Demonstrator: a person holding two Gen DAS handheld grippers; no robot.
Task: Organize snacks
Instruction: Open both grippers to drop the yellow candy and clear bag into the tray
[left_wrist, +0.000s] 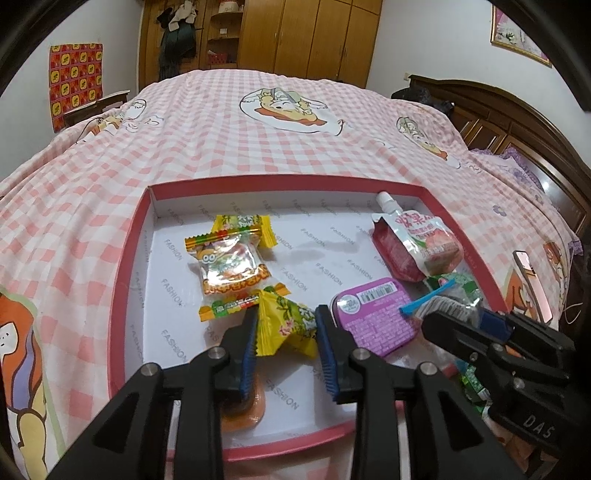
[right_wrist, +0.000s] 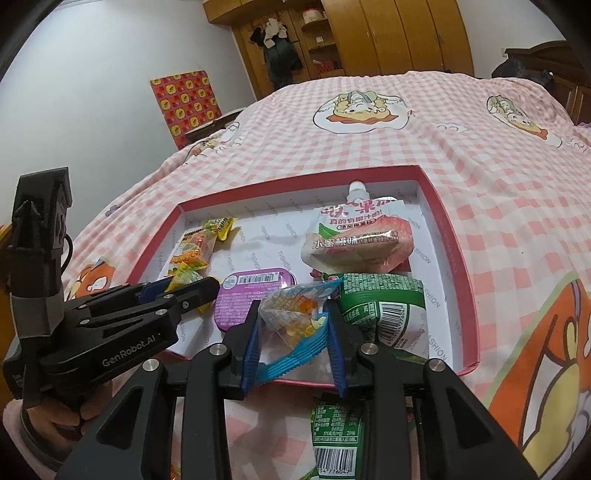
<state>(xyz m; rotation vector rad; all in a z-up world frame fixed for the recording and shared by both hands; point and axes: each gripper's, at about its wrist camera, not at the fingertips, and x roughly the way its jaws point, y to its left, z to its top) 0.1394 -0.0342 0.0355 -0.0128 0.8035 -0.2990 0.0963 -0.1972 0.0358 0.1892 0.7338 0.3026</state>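
Left gripper (left_wrist: 284, 325) jaws slack around yellow candy (left_wrist: 286, 326), dropping it in the box (left_wrist: 147, 206). Right gripper (right_wrist: 293, 328) jaws clamp blue-edged snack bag (right_wrist: 295, 317) over box's near edge for placing.

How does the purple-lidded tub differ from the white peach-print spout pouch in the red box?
The purple-lidded tub is a low, rigid rounded rectangle; the spout pouch is soft, crinkled and bulging. The tub's purple label shows a barcode and small print, while the pouch is white with a pink peach picture and a capped spout. The tub lies nearer the tools, the pouch closer to the far wall. Both lie inside the red box.
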